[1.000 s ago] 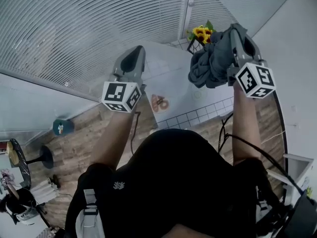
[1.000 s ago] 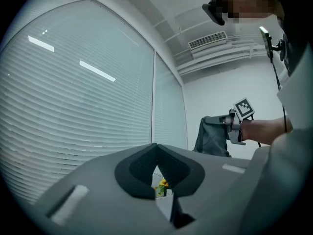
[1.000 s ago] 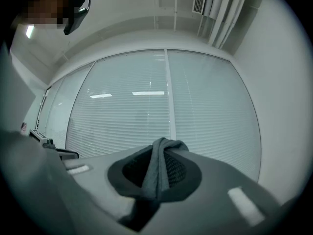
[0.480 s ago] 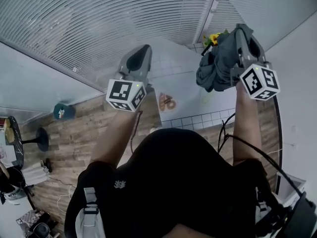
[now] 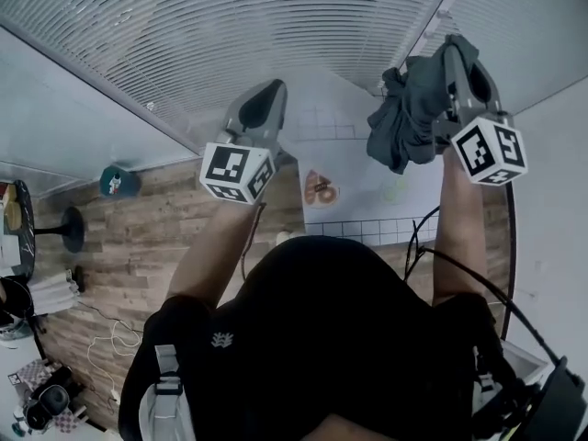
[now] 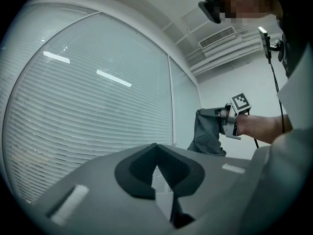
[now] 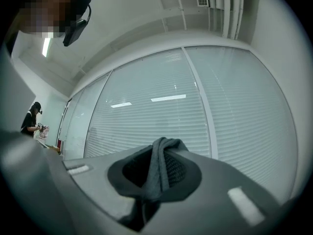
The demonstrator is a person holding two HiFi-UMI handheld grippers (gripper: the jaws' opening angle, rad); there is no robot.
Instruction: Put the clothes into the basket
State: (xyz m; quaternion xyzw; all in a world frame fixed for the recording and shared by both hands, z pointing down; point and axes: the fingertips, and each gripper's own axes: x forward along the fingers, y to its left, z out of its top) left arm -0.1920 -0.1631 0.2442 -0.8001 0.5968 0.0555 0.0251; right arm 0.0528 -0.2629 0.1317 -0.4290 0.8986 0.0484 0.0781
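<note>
A dark grey garment (image 5: 409,118) hangs bunched from my right gripper (image 5: 457,51), which is raised at the upper right of the head view. In the right gripper view a fold of that garment (image 7: 159,168) is pinched between the jaws of the right gripper (image 7: 162,146). My left gripper (image 5: 273,90) is held up beside it, level, jaws shut with nothing between them. In the left gripper view the left gripper (image 6: 156,148) has its jaw tips meeting, and the garment (image 6: 208,131) hangs off to the right. No basket is in view.
Window blinds (image 5: 184,35) fill the space ahead. Below lie a white tiled surface (image 5: 367,196) with an orange item (image 5: 320,189), a wooden floor with a teal object (image 5: 119,182), a black stool (image 5: 69,232) and cables. Another person (image 7: 33,119) stands far left.
Both grippers swung sideways along the blinds, the right one also rising a little with the garment. The yellow flowers seen earlier behind the garment are out of sight.
</note>
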